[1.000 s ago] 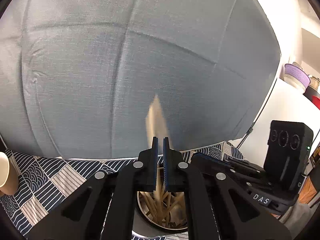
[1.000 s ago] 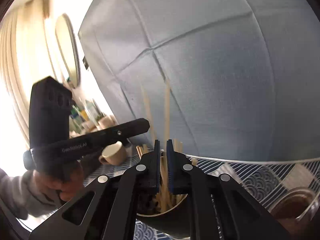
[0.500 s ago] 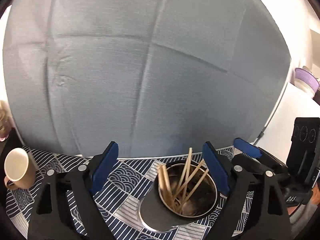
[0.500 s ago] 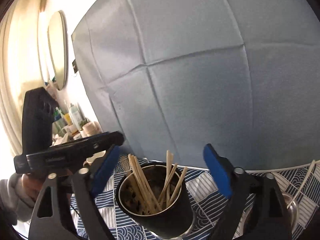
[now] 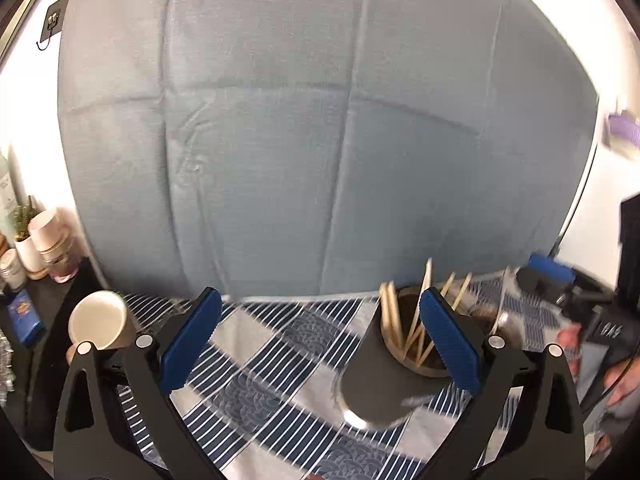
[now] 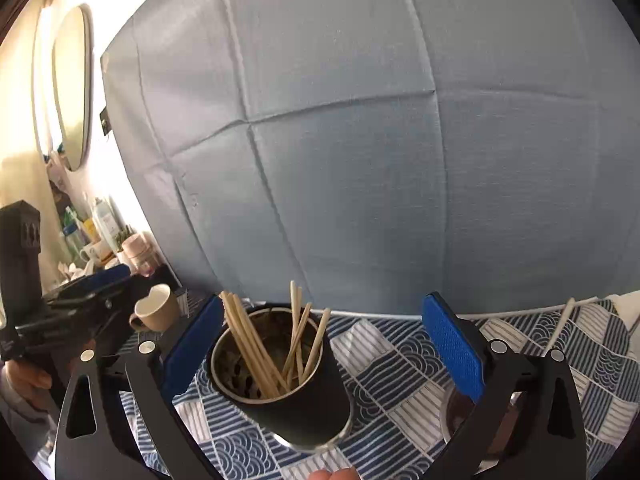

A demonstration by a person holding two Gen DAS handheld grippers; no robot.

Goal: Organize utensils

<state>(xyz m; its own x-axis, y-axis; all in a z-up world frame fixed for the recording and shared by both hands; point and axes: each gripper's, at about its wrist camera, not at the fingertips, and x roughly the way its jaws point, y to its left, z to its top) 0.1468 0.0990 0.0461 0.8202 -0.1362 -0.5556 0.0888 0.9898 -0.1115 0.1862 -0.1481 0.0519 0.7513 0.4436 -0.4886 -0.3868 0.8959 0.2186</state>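
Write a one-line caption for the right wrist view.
Open right claw above a dark cup of chopsticks on a patterned cloth.

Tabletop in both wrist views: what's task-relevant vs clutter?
Job:
chopsticks
dark metal holder
left tool, open
right tool, open

Lying about:
beige cup
glass jar
patterned tablecloth
shelf bottles

A navy-and-white tablecloth [image 6: 404,364] of stripes and wave scales fills the lower frame under a black, steel-lined cup [image 6: 288,392] of pale wooden chopsticks [image 6: 256,344], beside a beige mug [image 6: 154,314], blue-padded black tools and a grey-blue backdrop [image 6: 360,160].
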